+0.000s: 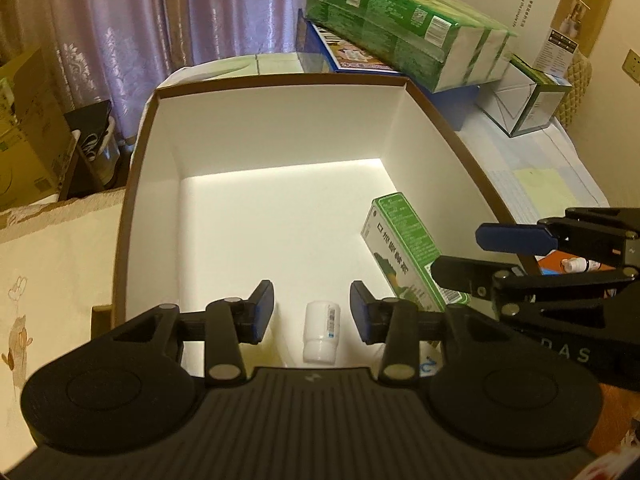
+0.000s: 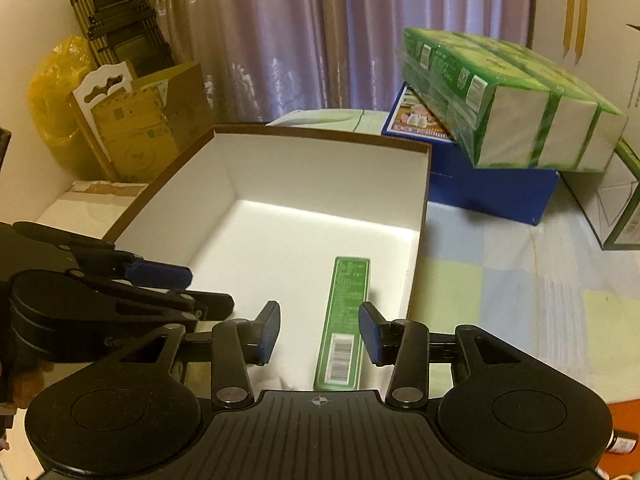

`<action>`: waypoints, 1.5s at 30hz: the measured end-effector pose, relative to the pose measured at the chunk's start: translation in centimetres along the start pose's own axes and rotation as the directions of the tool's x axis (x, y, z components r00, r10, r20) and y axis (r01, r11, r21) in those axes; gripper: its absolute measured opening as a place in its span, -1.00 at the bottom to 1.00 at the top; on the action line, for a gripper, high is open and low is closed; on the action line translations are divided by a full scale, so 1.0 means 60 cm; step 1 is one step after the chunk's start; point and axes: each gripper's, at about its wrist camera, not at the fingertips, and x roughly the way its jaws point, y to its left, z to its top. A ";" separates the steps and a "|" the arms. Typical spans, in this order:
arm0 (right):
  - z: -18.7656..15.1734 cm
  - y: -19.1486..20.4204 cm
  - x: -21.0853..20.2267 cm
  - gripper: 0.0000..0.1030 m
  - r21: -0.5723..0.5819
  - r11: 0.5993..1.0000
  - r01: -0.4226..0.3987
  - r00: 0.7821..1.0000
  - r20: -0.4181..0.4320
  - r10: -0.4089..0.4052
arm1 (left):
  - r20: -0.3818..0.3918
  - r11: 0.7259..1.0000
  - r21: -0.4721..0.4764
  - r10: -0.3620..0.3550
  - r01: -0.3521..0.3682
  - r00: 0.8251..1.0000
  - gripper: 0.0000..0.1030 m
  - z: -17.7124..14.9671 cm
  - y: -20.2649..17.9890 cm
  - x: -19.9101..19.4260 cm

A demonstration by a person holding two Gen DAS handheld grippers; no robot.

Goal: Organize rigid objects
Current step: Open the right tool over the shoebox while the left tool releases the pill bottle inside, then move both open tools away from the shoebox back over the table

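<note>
Both tongs are hovering over the near end of a white-lined box with a brown rim [image 1: 436, 120], their blue-padded jaws spread wide and gripping nothing. Between the jaws of the left gripper [image 1: 312, 312], a small white bottle [image 1: 321, 332] is lying on its side on the box floor, touching neither pad. Just to its right, a green medicine carton [image 1: 404, 248] is lying in the box beside the right wall, and the right gripper [image 1: 464, 256] is reaching in from that side above the carton's near end. From the right wrist view, the right gripper [image 2: 319, 334] is framing the same carton [image 2: 346, 320], which is showing a barcode at its near end and lying alongside the wall of the box [image 2: 422, 216]; the left gripper [image 2: 208, 288] is entering at the left. Behind the box, a green shrink-wrapped pack [image 2: 508, 108] is resting tilted on a blue box [image 2: 492, 196].
</note>
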 end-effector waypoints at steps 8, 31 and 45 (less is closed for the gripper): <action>-0.014 0.004 -0.021 -0.08 0.011 1.000 -0.003 1.000 -0.003 0.003 | 0.011 0.999 -0.034 0.017 -0.016 1.000 -0.26 -0.019 -0.004 -0.037; -0.069 0.018 -0.139 0.13 0.034 0.999 -0.018 0.998 0.056 0.016 | 0.057 0.997 -0.055 0.051 -0.048 0.997 -0.26 -0.078 -0.054 -0.145; -0.121 0.000 -0.203 0.14 0.048 0.998 -0.027 0.997 0.069 0.023 | 0.082 0.999 -0.033 0.031 -0.029 0.996 -0.26 -0.119 -0.120 -0.191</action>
